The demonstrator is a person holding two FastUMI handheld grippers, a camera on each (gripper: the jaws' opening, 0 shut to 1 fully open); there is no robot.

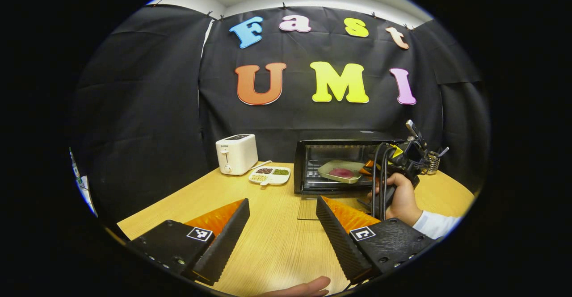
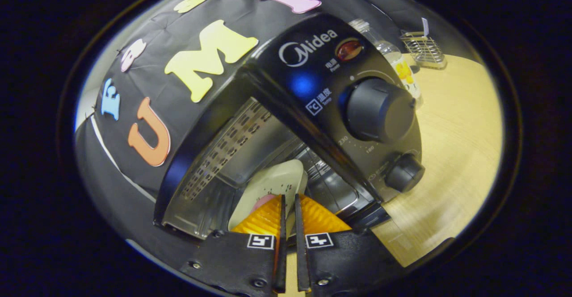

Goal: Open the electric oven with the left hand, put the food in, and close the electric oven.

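The black electric oven (image 1: 308, 154) stands at the back of the wooden table with its glass door (image 1: 308, 207) folded down flat. A pale metal tray (image 1: 333, 168) carrying a pink piece of food (image 1: 342, 172) sits partly inside the oven mouth. My right gripper (image 1: 380, 165), held by a hand (image 1: 402, 194), is shut on the tray's right edge. In the right gripper view its fingers (image 2: 289, 197) pinch the tray (image 2: 272, 183) in front of the oven cavity (image 2: 223, 154). My left gripper (image 1: 282, 200) hovers open and empty over the table, short of the door.
A white toaster (image 1: 236, 154) and a divided dish of grains (image 1: 269, 175) stand left of the oven. The oven's control panel has two knobs (image 2: 380, 109) (image 2: 404, 172). A bottle (image 2: 402, 69) and a wire holder (image 2: 422, 47) stand right of it.
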